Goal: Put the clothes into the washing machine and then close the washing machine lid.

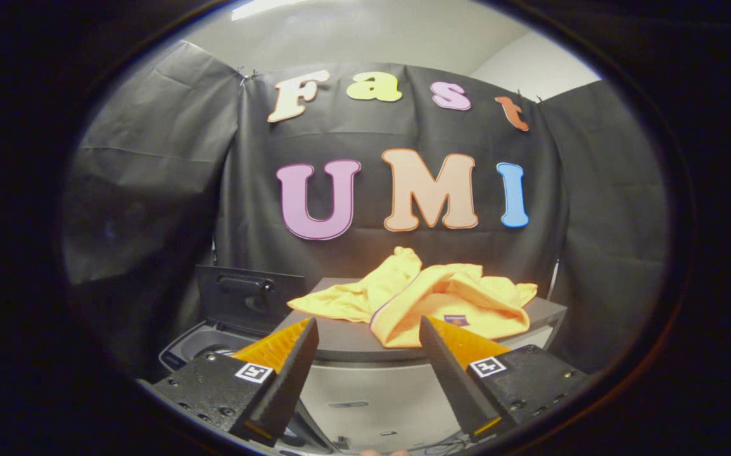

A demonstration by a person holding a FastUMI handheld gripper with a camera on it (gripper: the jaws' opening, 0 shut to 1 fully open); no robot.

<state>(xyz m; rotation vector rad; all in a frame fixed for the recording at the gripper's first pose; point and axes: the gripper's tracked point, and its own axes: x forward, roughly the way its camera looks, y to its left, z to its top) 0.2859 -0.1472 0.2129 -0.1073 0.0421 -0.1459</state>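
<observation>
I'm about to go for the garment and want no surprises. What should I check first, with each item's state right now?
1. Gripper open: ok, fingers spread, nothing between them.
2. Yellow garment ahead of the fingers: ok, crumpled on the grey cabinet top.
3. Washing machine lid raised: ok, standing upright.
4. Drum opening free: cannot tell, partly hidden behind a finger.
5. Garment clear of the cabinet edge: not ok, it overhangs the front.

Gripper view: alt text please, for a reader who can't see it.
A crumpled yellow-orange cloth garment lies on a grey flat-topped stand, just beyond the open, empty gripper. Beside the stand, past one finger, a top-loading washing machine stands with its dark lid raised.
</observation>
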